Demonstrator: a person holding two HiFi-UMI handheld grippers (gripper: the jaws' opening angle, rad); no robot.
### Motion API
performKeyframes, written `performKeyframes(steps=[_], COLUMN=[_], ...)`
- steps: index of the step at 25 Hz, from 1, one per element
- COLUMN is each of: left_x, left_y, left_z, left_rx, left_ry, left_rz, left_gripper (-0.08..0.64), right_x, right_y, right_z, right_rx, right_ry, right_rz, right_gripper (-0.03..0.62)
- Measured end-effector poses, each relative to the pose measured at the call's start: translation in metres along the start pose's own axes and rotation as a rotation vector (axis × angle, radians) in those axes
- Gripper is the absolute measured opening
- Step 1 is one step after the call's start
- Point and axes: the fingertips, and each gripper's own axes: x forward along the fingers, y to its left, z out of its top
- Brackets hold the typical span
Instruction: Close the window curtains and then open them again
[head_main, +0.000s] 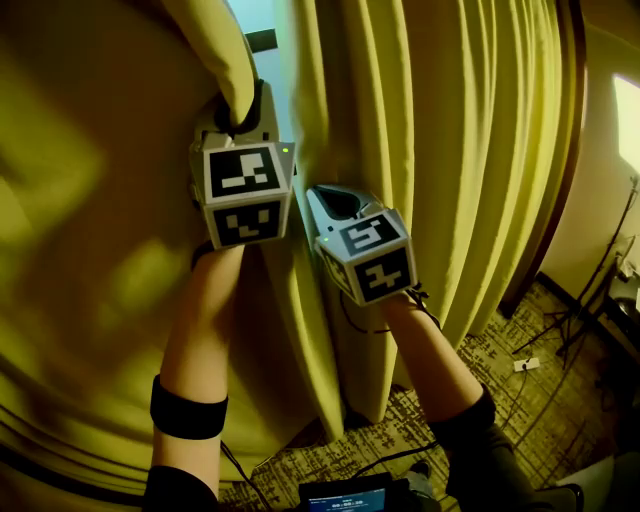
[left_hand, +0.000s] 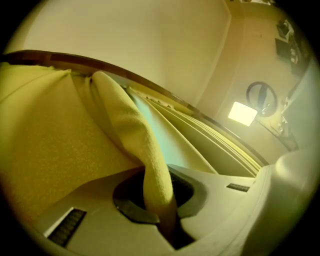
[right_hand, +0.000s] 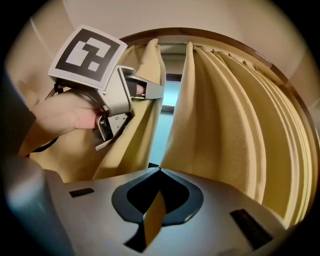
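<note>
Two yellow curtains hang close together. In the head view the left curtain (head_main: 90, 200) and the right curtain (head_main: 450, 150) leave a thin strip of window (head_main: 255, 15) between them. My left gripper (head_main: 240, 105) is shut on a fold of the left curtain's edge (left_hand: 150, 165), which runs down between its jaws (left_hand: 160, 200). My right gripper (head_main: 335, 200) is shut on the right curtain's edge; a thin strip of yellow cloth (right_hand: 154, 220) sits pinched inside its jaws (right_hand: 159, 172). The right gripper view shows the left gripper (right_hand: 145, 90), the pleated right curtain (right_hand: 225, 115) and the gap (right_hand: 162, 125).
A dark wooden frame (head_main: 560, 200) borders the right curtain. Patterned carpet (head_main: 500, 400) lies below, with cables, a power strip (head_main: 525, 365) and a stand (head_main: 570, 320) at right. A curved curtain rail (left_hand: 150, 82) and a lit lamp (left_hand: 243, 112) show overhead.
</note>
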Motion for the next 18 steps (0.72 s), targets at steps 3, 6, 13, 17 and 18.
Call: performKeyframes(steps=[3, 6, 13, 17, 18], left_x=[0.013, 0.029, 0.089, 0.107, 0.112], left_y=[-0.020, -0.046, -0.101, -0.125, -0.131], left_z=[0.001, -0.002, -0.003, -0.003, -0.002], left_rx=[0.007, 0.018, 0.051, 0.064, 0.059], left_ry=[0.020, 0.049, 0.117, 0.127, 0.128], left_rz=[0.004, 0.000, 0.014, 0.031, 0.031], left_gripper=[0.023, 0.023, 0.026, 0.026, 0.026], right_x=[-0.003, -0.003, -0.001, -0.013, -0.017], right_y=[-0.014, -0.035, -0.110, -0.130, -0.136], right_z=[-0.001, -0.009, -0.033, -0.043, -0.046], right_rx=[-0.016, -0.003, 0.032, 0.045, 0.047], right_ry=[-0.007, -0.009, 0.009, 0.027, 0.032], right_rz=[0.039, 0.071, 0.117, 0.141, 0.145], right_gripper=[0.015, 0.015, 0.015, 0.014, 0.014])
